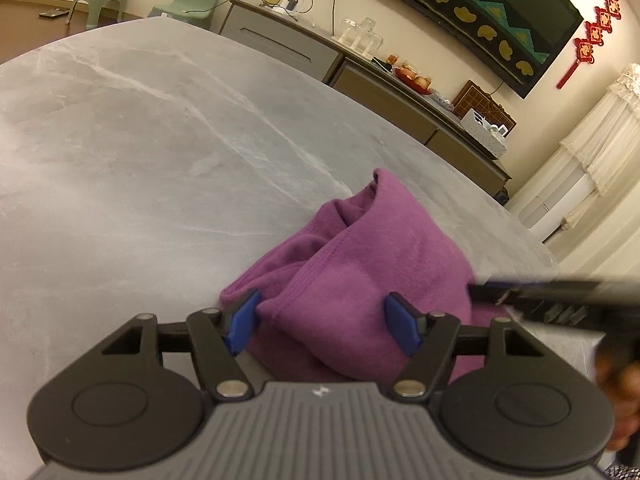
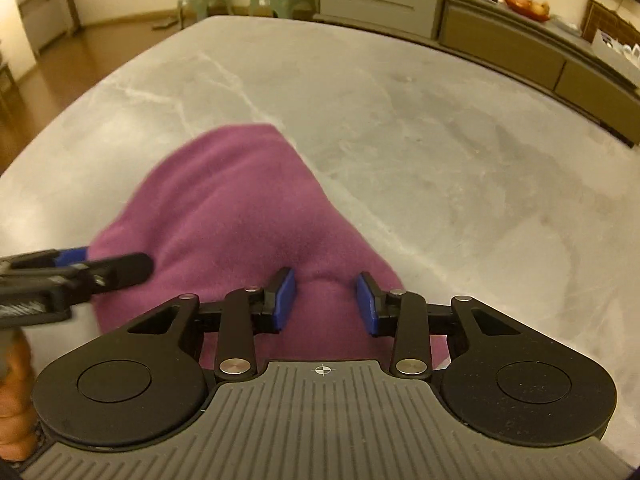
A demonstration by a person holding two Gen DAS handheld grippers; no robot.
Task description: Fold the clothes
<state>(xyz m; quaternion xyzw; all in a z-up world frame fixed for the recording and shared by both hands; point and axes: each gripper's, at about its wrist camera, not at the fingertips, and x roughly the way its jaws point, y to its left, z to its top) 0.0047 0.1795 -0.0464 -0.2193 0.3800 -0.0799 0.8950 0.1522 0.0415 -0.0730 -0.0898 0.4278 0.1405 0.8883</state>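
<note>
Two grippers hover at your purple garment (image 1: pixel 360 264), bunched on the grey table (image 1: pixel 120 160). Left gripper (image 1: pixel 324 324) and right gripper (image 2: pixel 326 304) both gape, holding nothing. At 1 o'clock, a fruit bowl (image 1: pixel 416 78) looks blurry.

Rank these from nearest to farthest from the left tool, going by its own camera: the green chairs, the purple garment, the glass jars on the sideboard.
1. The purple garment, bunched on the table right at the left tool, between its open blue pads.
2. The glass jars, upper middle, on the sideboard beyond the table's far edge.
3. The green chairs, upper left, against the far wall.
</note>
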